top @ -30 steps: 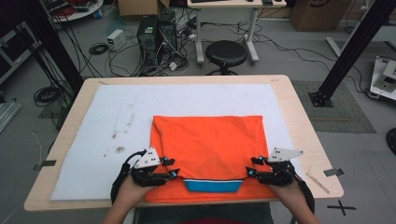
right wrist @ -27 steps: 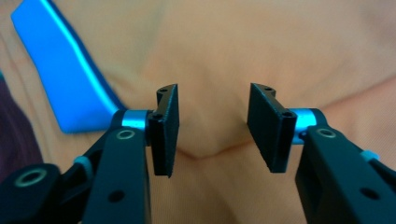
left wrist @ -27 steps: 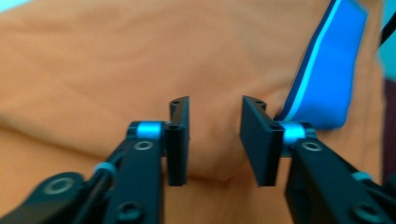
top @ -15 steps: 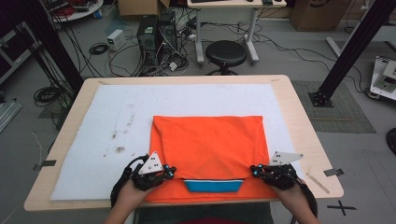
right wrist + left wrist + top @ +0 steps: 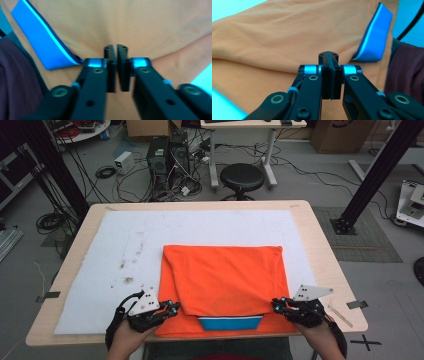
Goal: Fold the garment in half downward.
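Observation:
An orange shirt [image 5: 222, 275] lies folded on the white mat [image 5: 115, 245], its blue collar [image 5: 230, 322] showing at the near edge. My left gripper [image 5: 174, 308] sits at the shirt's near left corner. Its jaws are shut flat together with nothing between them [image 5: 328, 53], and the orange cloth [image 5: 287, 32] and collar [image 5: 374, 37] lie beyond. My right gripper [image 5: 275, 304] is at the near right corner. Its jaws [image 5: 116, 47] have just been opening and stand a narrow slit apart, empty, over the cloth [image 5: 150, 22] beside the collar [image 5: 42, 42].
The mat covers most of the wooden table [image 5: 320, 235]. A thin pale strip [image 5: 341, 316] lies near the right gripper. A black stool [image 5: 242, 176], computer cases and cables stand on the floor behind the table. The person's dark red clothing [image 5: 407, 72] is at the near edge.
Both grippers' jaws have closed from a wide spread. The left gripper has drifted slightly left toward the shirt's corner. The shirt lies as before.

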Demonstrator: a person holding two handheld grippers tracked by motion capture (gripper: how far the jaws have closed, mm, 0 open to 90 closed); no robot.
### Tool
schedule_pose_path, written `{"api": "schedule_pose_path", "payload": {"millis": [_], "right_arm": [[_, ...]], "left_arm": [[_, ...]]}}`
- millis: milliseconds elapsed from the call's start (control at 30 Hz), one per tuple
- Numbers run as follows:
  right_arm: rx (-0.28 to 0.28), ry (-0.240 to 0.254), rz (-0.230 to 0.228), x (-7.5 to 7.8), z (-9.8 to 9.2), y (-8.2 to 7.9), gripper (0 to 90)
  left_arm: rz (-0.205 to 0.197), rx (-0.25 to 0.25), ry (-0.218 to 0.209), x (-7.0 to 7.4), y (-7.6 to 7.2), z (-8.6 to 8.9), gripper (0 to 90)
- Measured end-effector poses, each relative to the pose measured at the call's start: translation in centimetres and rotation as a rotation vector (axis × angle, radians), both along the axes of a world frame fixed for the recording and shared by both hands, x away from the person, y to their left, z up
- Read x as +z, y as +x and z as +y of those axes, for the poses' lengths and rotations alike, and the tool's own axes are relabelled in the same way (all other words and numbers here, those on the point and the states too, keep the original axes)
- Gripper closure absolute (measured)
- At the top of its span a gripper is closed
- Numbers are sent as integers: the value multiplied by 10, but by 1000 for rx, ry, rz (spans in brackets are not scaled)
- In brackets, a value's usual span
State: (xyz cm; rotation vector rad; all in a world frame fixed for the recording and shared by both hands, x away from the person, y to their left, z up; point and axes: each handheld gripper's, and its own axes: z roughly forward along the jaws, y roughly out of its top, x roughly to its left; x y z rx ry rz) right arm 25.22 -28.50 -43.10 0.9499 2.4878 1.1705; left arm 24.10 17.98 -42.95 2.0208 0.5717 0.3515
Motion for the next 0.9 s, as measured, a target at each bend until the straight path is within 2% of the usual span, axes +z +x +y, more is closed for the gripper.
{"api": "schedule_pose_path", "payload": {"millis": [33,100,167,267,333,367,433,500,533,633,767,900], "right_arm": [[-5,9,12,-1,-1,1,760],[-22,20,3,-1,-4,3,710],[-32,36,-11,4,-7,5,694],[-42,55,-27,9,-10,6,679],[-46,62,-39,10,-9,6,665],[-42,62,-41,10,-9,6,661],[-43,58,-44,10,-8,6,651],[-41,58,-40,9,-7,7,651],[-44,57,-39,8,-7,7,651],[-42,55,-38,7,-7,8,651],[-42,59,-41,8,-7,8,651],[-42,61,-42,9,-8,7,651]], "left_arm": [[-3,-1,0,-1,1,-1,802],[-13,-9,0,-3,4,-4,718],[-4,-30,15,-5,7,-10,698],[18,-69,42,-9,13,-22,621],[22,-94,73,-13,15,-30,621],[28,-104,95,-16,16,-33,629],[39,-112,146,-22,18,-37,727],[34,-115,155,-22,18,-38,856],[35,-121,163,-21,18,-38,876],[49,-127,140,-20,17,-35,887],[51,-113,76,-13,9,-21,890],[58,-100,67,-12,4,-14,890]]}}
